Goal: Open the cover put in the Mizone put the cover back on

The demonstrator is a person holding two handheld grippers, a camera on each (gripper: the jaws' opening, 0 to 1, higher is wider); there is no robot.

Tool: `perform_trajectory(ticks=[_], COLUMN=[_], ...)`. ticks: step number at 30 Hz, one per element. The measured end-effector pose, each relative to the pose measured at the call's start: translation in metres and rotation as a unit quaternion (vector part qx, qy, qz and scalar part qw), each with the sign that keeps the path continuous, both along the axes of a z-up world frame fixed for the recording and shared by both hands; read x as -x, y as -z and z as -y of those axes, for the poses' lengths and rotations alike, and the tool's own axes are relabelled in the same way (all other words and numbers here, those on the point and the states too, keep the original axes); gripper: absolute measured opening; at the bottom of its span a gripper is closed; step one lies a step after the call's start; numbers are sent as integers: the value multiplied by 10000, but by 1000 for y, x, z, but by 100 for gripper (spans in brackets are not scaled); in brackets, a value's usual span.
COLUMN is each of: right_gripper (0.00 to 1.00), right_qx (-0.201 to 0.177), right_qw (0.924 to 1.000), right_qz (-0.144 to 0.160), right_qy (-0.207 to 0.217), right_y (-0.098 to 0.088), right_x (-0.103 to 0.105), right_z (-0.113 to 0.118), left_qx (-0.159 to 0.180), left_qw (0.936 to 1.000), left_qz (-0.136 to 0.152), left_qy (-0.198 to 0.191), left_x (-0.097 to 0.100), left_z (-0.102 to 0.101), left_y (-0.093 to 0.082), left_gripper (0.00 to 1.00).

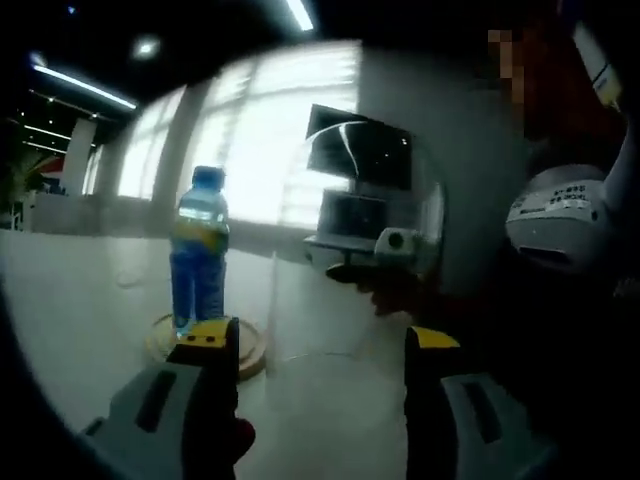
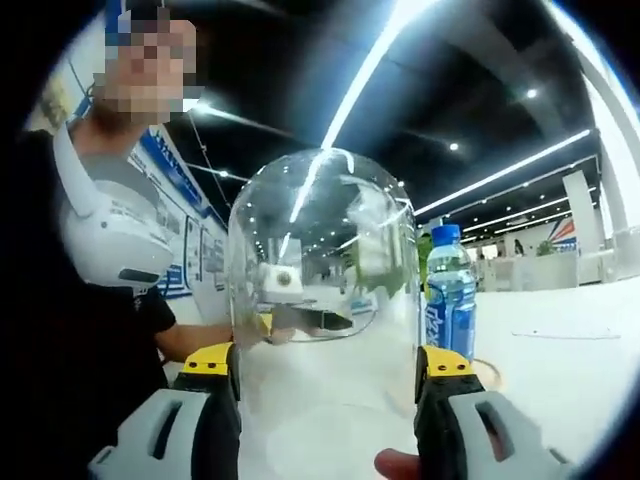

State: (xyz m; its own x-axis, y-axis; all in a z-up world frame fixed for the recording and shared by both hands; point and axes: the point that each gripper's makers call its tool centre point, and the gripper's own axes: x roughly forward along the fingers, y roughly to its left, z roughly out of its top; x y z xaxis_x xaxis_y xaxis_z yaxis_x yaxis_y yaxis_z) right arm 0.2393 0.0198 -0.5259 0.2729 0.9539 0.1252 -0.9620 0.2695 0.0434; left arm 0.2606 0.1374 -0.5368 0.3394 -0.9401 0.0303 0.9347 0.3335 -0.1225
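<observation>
A blue Mizone bottle (image 1: 199,255) stands upright and uncovered on a round wooden base (image 1: 250,345) on the white table; the same bottle (image 2: 450,295) and base (image 2: 487,374) show at the right of the right gripper view. My right gripper (image 2: 325,365) is shut on a clear dome cover (image 2: 320,260), which it holds up off the table, beside the bottle. In the left gripper view this dome (image 1: 355,250) hangs right of the bottle with the right gripper (image 1: 365,275) behind it. My left gripper (image 1: 320,340) is open, with nothing between its fingers.
The white table (image 1: 90,300) stretches left toward bright windows (image 1: 260,140). A person in dark clothes with a white device on the chest (image 2: 110,235) stands close beside the dome. A dark monitor (image 1: 358,150) is behind it.
</observation>
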Motion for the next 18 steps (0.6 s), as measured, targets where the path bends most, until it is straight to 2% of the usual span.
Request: perform_trajectory(ticks=[11, 18], right_gripper=[67, 69], right_qx=[141, 240], right_qw=[9997, 9991], right_qz=[139, 293], right_qy=[-134, -206], right_y=[-3, -6], right_x=[-2, -4], right_z=[-2, -6], left_qx=[-296, -272], left_qw=[9990, 9978], left_qz=[173, 378], left_qy=[300, 461], left_x=[9, 14], left_z=[15, 21], left_y=[2, -3], left_gripper=[58, 57])
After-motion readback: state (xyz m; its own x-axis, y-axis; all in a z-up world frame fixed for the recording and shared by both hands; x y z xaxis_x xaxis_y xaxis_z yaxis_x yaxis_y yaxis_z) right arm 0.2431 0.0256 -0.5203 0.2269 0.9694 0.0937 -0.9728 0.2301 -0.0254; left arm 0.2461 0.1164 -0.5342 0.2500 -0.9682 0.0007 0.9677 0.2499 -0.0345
